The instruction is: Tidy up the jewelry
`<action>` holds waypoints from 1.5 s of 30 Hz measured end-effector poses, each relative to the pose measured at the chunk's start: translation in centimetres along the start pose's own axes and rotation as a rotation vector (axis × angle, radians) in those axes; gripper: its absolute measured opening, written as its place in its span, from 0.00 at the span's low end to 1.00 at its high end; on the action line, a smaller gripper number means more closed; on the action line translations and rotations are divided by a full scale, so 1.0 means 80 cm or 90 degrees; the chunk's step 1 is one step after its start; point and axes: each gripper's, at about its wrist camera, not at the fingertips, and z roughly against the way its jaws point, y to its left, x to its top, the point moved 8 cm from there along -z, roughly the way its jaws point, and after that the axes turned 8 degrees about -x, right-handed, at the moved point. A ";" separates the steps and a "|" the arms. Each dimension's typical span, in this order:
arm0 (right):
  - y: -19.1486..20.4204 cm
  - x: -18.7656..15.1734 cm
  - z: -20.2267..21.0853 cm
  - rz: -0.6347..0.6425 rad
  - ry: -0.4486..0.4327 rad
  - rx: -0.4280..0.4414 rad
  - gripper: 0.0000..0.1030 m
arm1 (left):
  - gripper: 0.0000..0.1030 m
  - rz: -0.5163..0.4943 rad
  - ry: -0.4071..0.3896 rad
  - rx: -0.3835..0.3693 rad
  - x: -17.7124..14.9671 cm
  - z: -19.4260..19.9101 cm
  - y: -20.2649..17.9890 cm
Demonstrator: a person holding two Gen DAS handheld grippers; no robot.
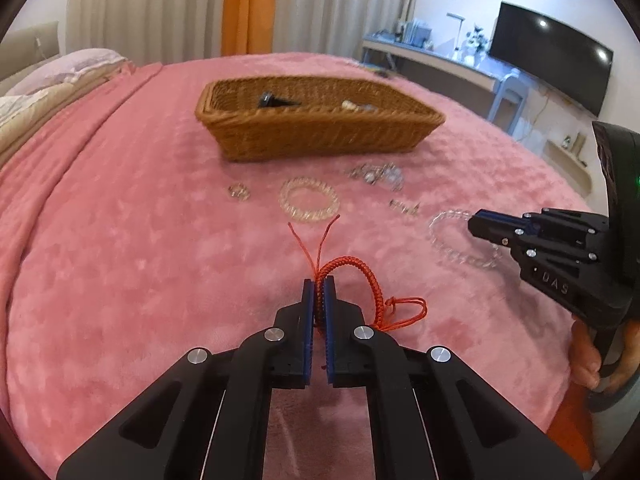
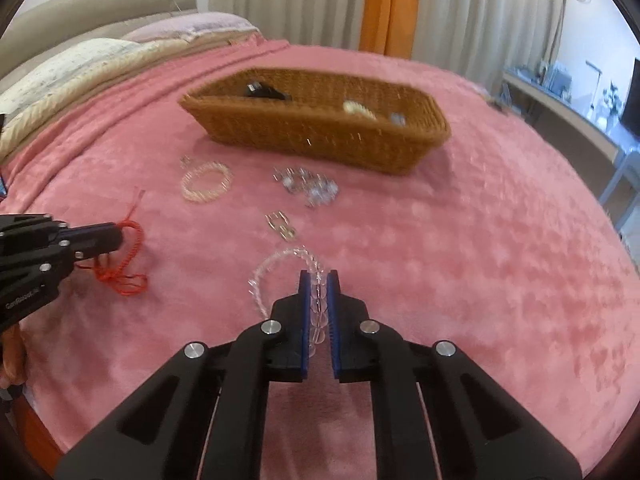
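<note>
The left gripper pinches a red braided cord bracelet on the pink fuzzy blanket. The right gripper squeezes a clear glass bead bracelet. At 12 o'clock, farther off, sits the brown woven basket

A basket sits on the bed, far from both grippers, with a few small pieces inside. Before it lie a ring, a bead bracelet, a cluster of charms and a clip. Nearer, the left gripper pinches a cord bracelet; to its right, the right gripper pinches a crystal bracelet
</note>
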 end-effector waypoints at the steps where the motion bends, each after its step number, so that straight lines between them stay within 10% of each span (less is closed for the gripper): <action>1: 0.001 0.005 0.007 -0.004 -0.008 0.006 0.06 | 0.02 -0.001 -0.008 -0.004 0.003 0.003 -0.001; 26: -0.038 0.242 0.065 -0.037 -0.224 0.025 0.06 | 0.02 -0.033 -0.162 0.022 0.223 0.026 -0.013; 45: -0.067 0.230 -0.134 -0.143 -0.081 0.106 0.06 | 0.02 0.031 -0.117 0.038 0.226 -0.130 0.051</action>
